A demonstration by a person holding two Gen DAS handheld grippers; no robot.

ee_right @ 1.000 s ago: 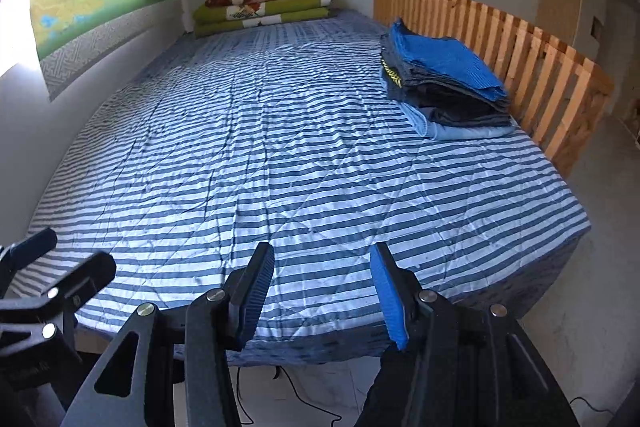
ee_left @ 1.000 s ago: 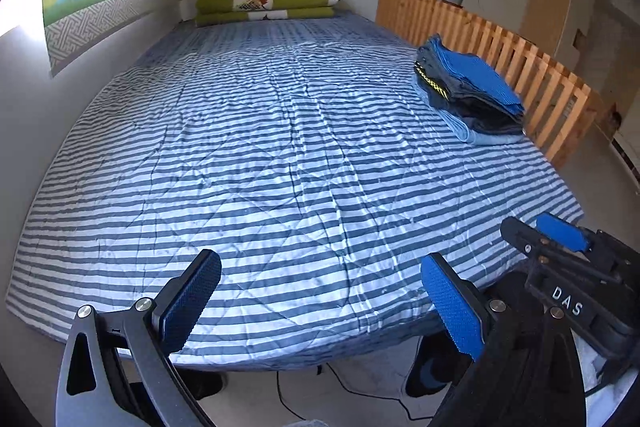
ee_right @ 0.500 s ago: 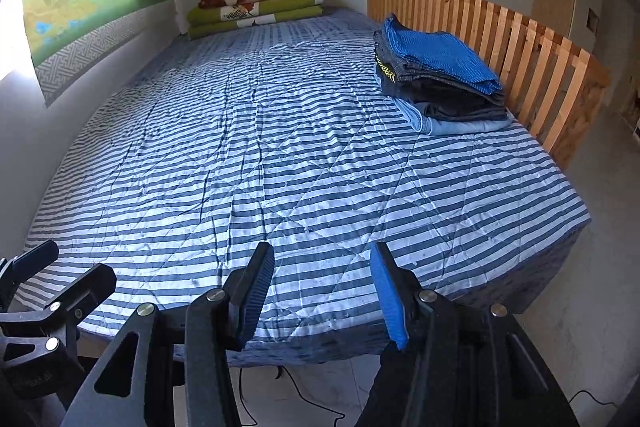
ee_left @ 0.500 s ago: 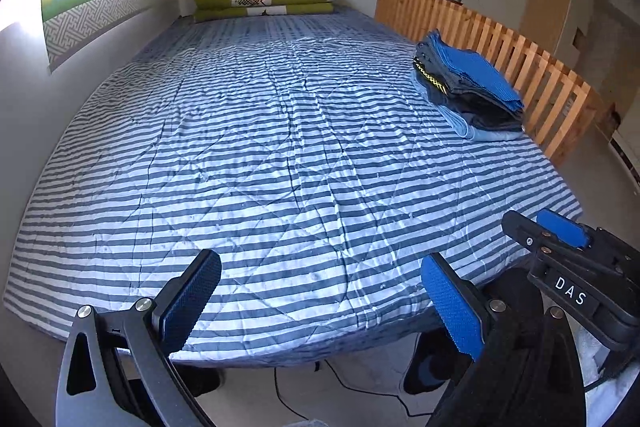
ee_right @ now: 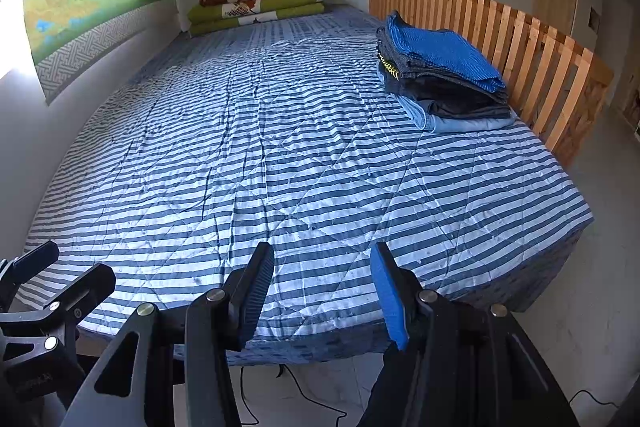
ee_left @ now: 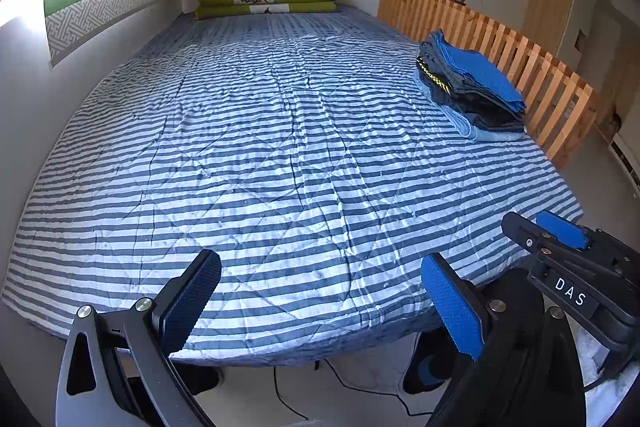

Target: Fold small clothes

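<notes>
Through the left wrist view I am holding the left tool [ee_left: 320,303] wide and empty over the bed [ee_left: 280,155], with the folded clothes [ee_left: 472,87] stacked by the wooden rail [ee_left: 520,59]. Through the right wrist view my right tool [ee_right: 322,291] is gaping narrower, gripping nothing, blankets [ee_right: 256,5] lying far off.

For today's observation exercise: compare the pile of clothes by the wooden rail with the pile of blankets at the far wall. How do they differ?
The clothes pile is blue, dark and pale denim tones; the blanket pile is green with a red-and-cream layer on top. The clothes pile sits at the bed's right edge beside the slatted rail; the blanket pile lies at the far end against the wall. The clothes pile's layers are uneven; the blankets stack squarely. Both are folded and rest on the striped bedspread.
</notes>
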